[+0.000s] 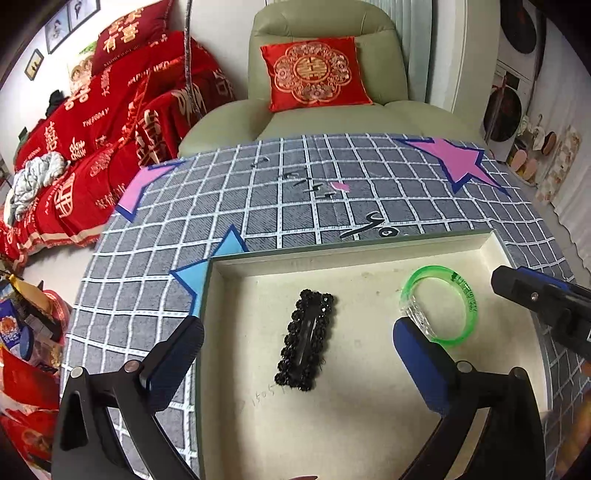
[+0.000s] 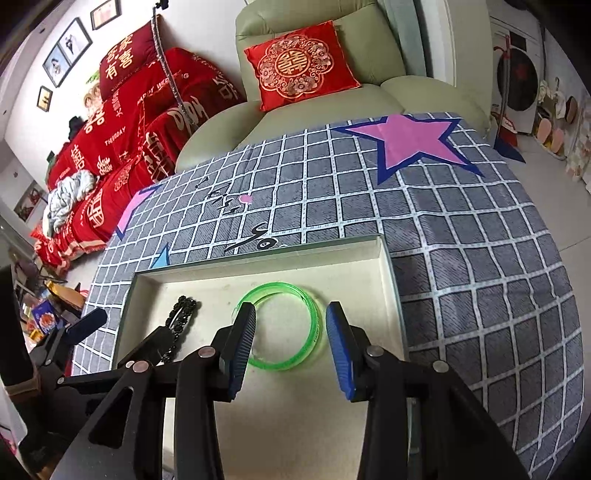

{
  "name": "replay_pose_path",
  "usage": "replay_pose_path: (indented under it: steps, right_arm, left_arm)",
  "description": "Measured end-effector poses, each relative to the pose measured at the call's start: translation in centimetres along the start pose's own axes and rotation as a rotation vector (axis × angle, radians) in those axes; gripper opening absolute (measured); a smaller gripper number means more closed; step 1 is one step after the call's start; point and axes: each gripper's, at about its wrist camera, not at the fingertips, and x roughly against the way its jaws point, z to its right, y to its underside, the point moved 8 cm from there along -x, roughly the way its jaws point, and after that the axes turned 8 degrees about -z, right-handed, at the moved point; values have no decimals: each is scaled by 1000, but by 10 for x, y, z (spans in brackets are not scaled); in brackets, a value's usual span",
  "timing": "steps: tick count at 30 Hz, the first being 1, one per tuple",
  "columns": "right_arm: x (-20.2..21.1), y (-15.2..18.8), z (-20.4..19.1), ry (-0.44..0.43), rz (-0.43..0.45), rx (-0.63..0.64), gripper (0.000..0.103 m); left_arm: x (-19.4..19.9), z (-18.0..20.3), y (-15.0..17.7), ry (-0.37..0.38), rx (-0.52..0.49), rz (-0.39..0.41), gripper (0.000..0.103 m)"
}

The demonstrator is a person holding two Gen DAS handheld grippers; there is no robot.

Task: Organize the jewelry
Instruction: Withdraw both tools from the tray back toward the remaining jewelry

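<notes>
Tray [image 1: 491,243] – hair clip [image 1: 306,339] between spread left fingers [image 1: 177,350] | bangle [image 2: 284,325] between parted right fingers [image 2: 242,343]

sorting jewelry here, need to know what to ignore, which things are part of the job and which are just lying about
Part of the job:
- black hair clip, in the tray
- green bangle, in the tray
- tray

Just lying about:
- red cushion
- armchair
- red bedding
- checked cloth under the tray
</notes>
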Motion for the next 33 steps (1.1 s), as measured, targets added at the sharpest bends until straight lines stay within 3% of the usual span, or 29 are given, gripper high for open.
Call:
replay_pose_path:
  steps: [4,10,21,33]
  right_arm:
    - [17,7,2,-5,16,5,63]
    - [46,28,5,-21,32,8,83]
    - [97,99,7,-46,38,42,83]
    - [114,186,18,-21,-24,37,83]
  left_arm:
    - [23,1,11,0,-22,37,103]
    - [61,-1,40,50,-36,59,103]
    - [112,-7,131,57,-71,93,103]
    - [114,-14,219,55,-109,52,103]
